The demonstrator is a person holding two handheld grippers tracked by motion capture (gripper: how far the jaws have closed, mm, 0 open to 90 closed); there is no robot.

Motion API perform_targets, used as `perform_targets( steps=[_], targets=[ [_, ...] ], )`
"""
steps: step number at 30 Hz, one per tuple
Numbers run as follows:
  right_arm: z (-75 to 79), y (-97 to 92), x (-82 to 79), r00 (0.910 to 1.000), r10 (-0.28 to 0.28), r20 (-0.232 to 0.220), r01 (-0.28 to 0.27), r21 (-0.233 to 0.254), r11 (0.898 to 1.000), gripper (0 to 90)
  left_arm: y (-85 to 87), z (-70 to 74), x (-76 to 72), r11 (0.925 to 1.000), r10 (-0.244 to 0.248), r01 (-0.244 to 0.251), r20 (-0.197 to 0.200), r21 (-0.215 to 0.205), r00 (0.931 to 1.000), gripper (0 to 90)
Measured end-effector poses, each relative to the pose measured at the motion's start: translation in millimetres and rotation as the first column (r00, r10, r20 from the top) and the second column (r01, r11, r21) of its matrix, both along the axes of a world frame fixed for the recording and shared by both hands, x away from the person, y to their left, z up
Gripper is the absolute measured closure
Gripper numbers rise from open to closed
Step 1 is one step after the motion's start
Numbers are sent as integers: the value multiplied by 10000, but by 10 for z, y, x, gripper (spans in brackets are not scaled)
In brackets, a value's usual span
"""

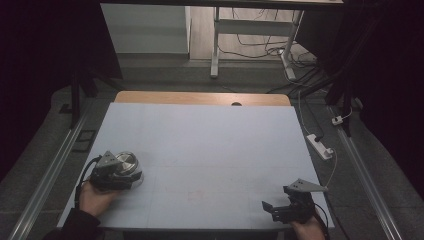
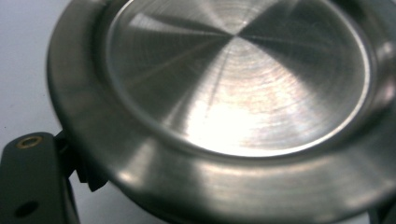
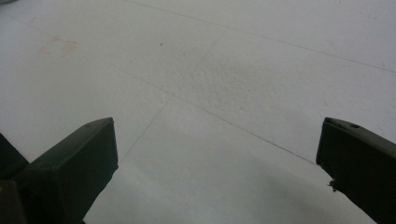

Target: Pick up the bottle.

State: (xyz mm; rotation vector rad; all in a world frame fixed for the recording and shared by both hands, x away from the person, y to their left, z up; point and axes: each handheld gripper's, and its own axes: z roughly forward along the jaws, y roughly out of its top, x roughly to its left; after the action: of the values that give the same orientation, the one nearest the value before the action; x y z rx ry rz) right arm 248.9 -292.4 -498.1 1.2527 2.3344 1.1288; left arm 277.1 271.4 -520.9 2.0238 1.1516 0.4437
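The left tool (image 1: 125, 172) sits at the near left part of the bench (image 1: 210, 150), held in the person's left hand (image 1: 95, 197). Its jaws are drawn almost fully together, and they pinch the rim of a round brushed-steel lid (image 1: 126, 162). In the left gripper view the lid (image 2: 233, 79) lies right up against the camera: a flat circular centre with fine concentric brush marks, a raised ring around it, and a broad sloping outer rim. One black jaw rises at the lower left corner of that view and meets the underside of the rim; the other jaw is mostly out of frame at the lower right. Whether the lid rests on the bench surface or is lifted slightly off it cannot be told.

The right tool (image 1: 274, 209) is at the near right corner of the bench, held in the person's right hand (image 1: 307, 230), well apart from the lid. Its jaws are spread wide, with nothing between them. In the right gripper view the two black jaws stand far apart at the lower left and lower right, and between them lies bare pale bench surface (image 3: 210, 93) with thin seam lines and a faint reddish square mark (image 3: 57, 46).

Counted: two tools, one in each hand; one steel lid; one bench with a pale sheet over a wooden top. On the floor to the right of the bench lies one white power strip (image 1: 320, 146).
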Motion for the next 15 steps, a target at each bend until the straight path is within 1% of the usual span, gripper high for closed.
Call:
perform_targets(
  steps=[3,6,7,10,15],
  targets=[
    [0,-2,0,10000,6,8,-6,13,10000,0,5,2,3,9999,88,-88,-33,-110,10000,144],
    [1,-2,-1,10000,13,14,-13,20,10000,0,2,11,-4,9996,259,-260,80,125,9996,145],
    [1,-2,-1,10000,15,18,-15,22,10000,0,9,16,-7,9996,273,-273,96,86,9996,145],
    [1,-3,-1,10000,19,15,-19,31,10000,0,34,41,-12,9994,274,-272,120,-216,9996,145],
    [1,-2,-1,10000,24,20,-24,28,10000,0,20,76,-12,9993,115,-112,68,-366,9999,145]
  ],
)
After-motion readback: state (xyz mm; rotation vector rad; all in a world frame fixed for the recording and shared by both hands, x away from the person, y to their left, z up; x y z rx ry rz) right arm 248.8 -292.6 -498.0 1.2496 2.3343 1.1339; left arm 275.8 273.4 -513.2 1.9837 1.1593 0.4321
